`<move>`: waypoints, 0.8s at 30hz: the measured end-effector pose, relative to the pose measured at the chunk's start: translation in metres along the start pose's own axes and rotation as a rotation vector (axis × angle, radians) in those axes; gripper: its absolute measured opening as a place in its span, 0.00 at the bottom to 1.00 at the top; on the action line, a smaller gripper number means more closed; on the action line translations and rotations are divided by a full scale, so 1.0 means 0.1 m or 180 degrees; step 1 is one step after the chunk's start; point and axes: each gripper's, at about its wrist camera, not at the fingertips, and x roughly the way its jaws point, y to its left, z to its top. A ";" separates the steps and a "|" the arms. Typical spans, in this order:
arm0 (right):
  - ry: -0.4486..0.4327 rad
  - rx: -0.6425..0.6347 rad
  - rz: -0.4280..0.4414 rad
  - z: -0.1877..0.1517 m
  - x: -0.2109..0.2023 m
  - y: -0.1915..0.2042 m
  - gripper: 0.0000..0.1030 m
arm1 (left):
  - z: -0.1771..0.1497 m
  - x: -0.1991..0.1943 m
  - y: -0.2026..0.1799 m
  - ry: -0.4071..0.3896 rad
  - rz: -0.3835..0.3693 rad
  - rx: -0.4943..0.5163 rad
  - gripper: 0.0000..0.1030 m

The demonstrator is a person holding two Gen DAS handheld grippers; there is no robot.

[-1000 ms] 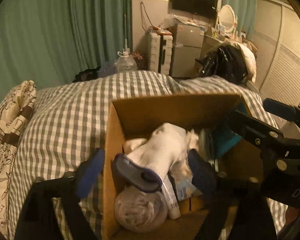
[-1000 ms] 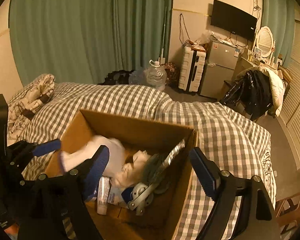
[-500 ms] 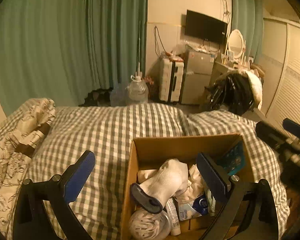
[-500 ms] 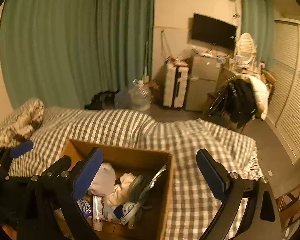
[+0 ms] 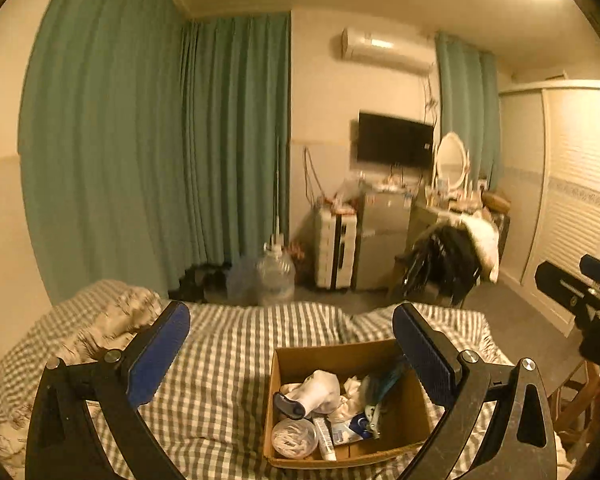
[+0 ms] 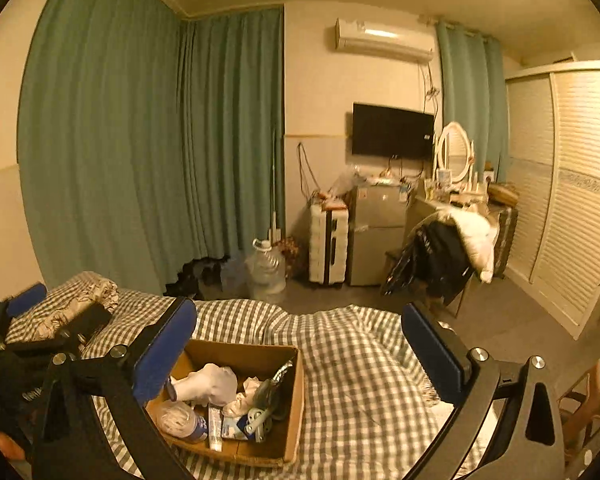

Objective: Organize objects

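Cardboard box (image 5: 346,446) on the checked bed (image 5: 220,360) is where the left wrist view finds the task's things: a white sock (image 5: 316,394), a round tub of cotton swabs (image 5: 294,437), a tube (image 5: 326,438) and crumpled wrappers all lie inside it. The left claw (image 5: 290,356) hangs above and short of the box, fingers wide apart with nothing between them. The right claw's tip shows at the right edge, well clear of the box.

From the right wrist view, the right claw (image 6: 300,356) is likewise spread wide and empty, its jaws having just been opening, with the box (image 6: 294,412) below its left finger (image 6: 164,356) and a headset-like gadget (image 6: 266,404) leaning at the box's right wall. The bed around the box shows no loose item.

Judged from this, the packing step looks finished or between items. The next move calls for spotting anything left outside the box; none is visible here.
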 end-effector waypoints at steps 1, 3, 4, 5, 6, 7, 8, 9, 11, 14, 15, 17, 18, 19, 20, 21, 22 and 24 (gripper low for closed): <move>-0.0038 -0.0001 -0.0010 0.01 -0.12 -0.01 1.00 | 0.00 -0.09 0.00 -0.0042 0.0007 -0.0013 1.00; -0.0130 0.0013 -0.0015 0.00 -0.36 -0.03 1.00 | 0.00 -0.29 0.02 -0.0090 -0.0036 -0.0042 1.00; -0.0164 0.0021 -0.0013 -0.01 -0.46 -0.03 1.00 | -0.01 -0.38 0.03 -0.0103 -0.0077 -0.0064 1.00; -0.0186 0.0022 -0.0012 -0.02 -0.55 -0.04 1.00 | -0.04 -0.48 0.05 -0.0119 -0.0091 -0.0093 1.00; -0.0222 0.0008 -0.0008 -0.05 -0.66 -0.04 1.00 | -0.07 -0.54 0.06 -0.0130 -0.0090 -0.0116 1.00; -0.0250 -0.0009 -0.0012 -0.09 -0.75 -0.03 1.00 | -0.12 -0.63 0.07 -0.0149 -0.0091 -0.0142 1.00; -0.0284 -0.0019 -0.0029 -0.15 -0.85 -0.02 1.00 | -0.18 -0.70 0.09 -0.0163 -0.0097 -0.0158 1.00; -0.0301 -0.0018 -0.0037 -0.20 -0.92 -0.02 1.00 | -0.23 -0.76 0.09 -0.0174 -0.0088 -0.0163 1.00; -0.0321 0.0016 -0.0033 -0.35 -1.04 -0.04 1.00 | -0.41 -0.87 0.11 -0.0193 -0.0013 -0.0202 1.00; -0.0328 0.0063 -0.0055 -0.64 -1.15 -0.04 1.00 | -0.68 -0.94 0.12 -0.0198 0.0103 -0.0165 1.00; -0.0331 0.0051 -0.0073 -0.74 -1.17 -0.03 1.00 | -0.78 -0.95 0.13 -0.0198 0.0150 -0.0145 1.00; -0.0341 0.0030 -0.0164 -0.97 -1.18 0.00 1.00 | -0.96 -0.97 0.17 -0.0167 0.0218 -0.0150 1.00; -0.0345 0.0030 -0.0188 -1.05 -1.18 0.01 1.00 | -1.03 -0.96 0.18 -0.0140 0.0220 -0.0176 1.00; -0.0329 0.0047 -0.0200 -1.14 -1.15 0.01 1.00 | -1.11 -0.95 0.21 -0.0103 0.0216 -0.0210 1.00; -0.0253 0.0060 -0.0169 -1.22 -1.10 0.01 1.00 | -1.16 -0.94 0.22 -0.0085 0.0219 -0.0237 1.00; -0.0206 0.0061 -0.0143 -1.27 -1.07 0.00 1.00 | -1.21 -0.95 0.23 -0.0088 0.0205 -0.0262 1.00; -0.0179 0.0068 -0.0143 -1.31 -1.04 -0.01 1.00 | -1.25 -0.96 0.24 -0.0075 0.0193 -0.0274 1.00; -0.0139 0.0062 -0.0186 -1.38 -0.99 -0.02 1.00 | -1.31 -0.96 0.24 -0.0019 0.0196 -0.0275 1.00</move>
